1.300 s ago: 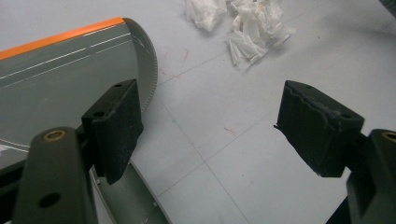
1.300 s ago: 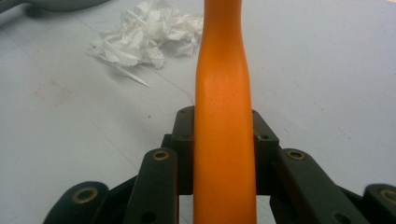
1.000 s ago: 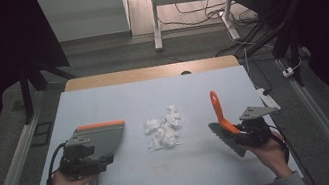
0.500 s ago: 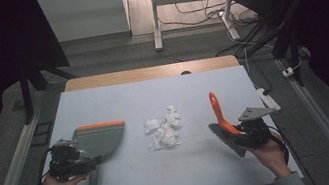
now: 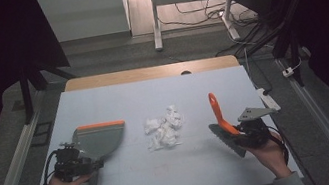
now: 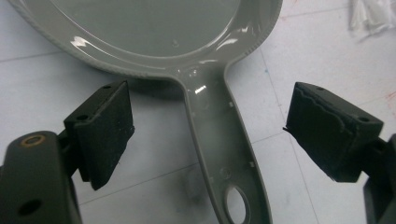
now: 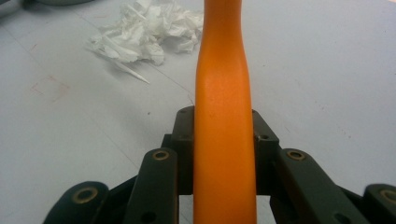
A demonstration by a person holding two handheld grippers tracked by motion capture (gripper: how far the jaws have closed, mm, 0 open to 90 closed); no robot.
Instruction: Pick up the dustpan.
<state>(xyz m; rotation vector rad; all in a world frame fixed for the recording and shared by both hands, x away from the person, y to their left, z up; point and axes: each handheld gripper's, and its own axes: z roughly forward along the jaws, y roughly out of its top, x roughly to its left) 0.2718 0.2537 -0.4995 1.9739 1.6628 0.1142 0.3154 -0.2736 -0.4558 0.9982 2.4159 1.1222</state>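
- Your left gripper [image 5: 75,164] has dropped lower and drawn back toward the near left edge of the tabletop [image 5: 118,97] since the earlier frames; it has let go of the dustpan [image 5: 97,139], which now lies flat on the surface.
- Its fingers [image 6: 105,130] have just been opening and now stand released, one on each side of the dustpan's grey handle [image 6: 222,154], apart from it and not pressing on it.
- You can see the dustpan's orange front edge [image 5: 101,125] facing the far side in the high view, with the pan just left of the crumpled white paper [image 5: 164,130].
- Your right gripper [image 5: 248,134] has kept its place at the near right; its fingers are clenched on the orange handle [image 7: 223,116] of the brush [image 5: 224,130], whose grey bristle head sits low by your hand while the handle tilts up and away.
- The paper lies in a small heap near the middle of the tabletop, between dustpan and brush, touching neither.
- No brand, label or writing can be read on any of these things.
- The tabletop is pale blue-white with faint reddish marks, and a wooden strip runs along its far edge.
- Beyond it you have grey floor, a white table leg [image 5: 155,18], loose cables [image 5: 199,8] and dark surroundings on both sides.
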